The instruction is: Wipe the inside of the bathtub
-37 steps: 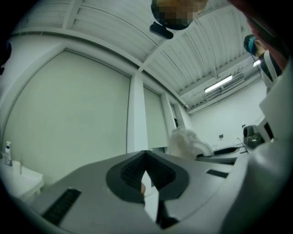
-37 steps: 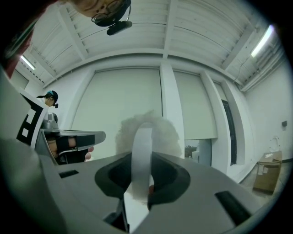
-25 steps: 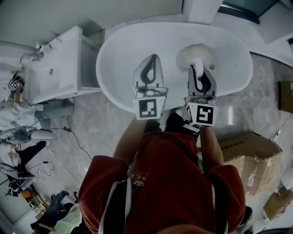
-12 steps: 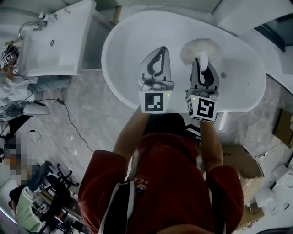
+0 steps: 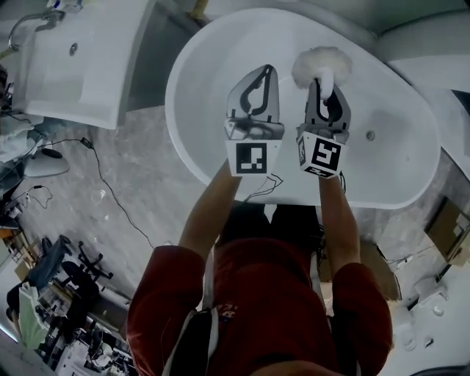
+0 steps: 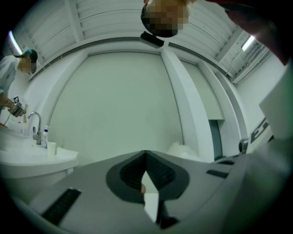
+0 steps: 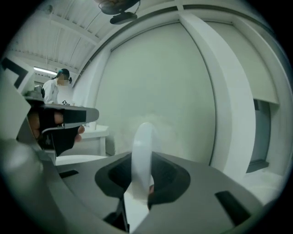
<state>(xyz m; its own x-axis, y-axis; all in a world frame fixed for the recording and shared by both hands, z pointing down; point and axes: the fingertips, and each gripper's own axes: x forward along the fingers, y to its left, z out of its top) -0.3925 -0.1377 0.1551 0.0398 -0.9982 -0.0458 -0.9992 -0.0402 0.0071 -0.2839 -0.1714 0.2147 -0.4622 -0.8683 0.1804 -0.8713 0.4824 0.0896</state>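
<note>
Right tool: jaws clamped on the white handle of a fluffy duster. The handle stands up between the jaws, in line with the tool. The duster's fluffy white head lies beyond the jaw tips, over the inside of the bathtub, close to its far wall. Neither view shows whether the head touches that wall.

Left tool: jaws pressed together at the tips, nothing held. A thin sliver of white shows through the gap lower down. It hangs over the tub interior just beside the right tool. Both point the same way, marker cubes toward the person.

Bathtub: white, oval, standing on a grey marbled floor. Its drain is on the tub bottom, to the right of the right tool. The person, in a red top, stands at the near rim with both forearms reaching over it.

Surroundings: a white washbasin stands left of the tub, with a tap and a small cup on its top. A cardboard box is at the right edge of the head view. A bystander in white stands near the washbasin in both gripper views.
</note>
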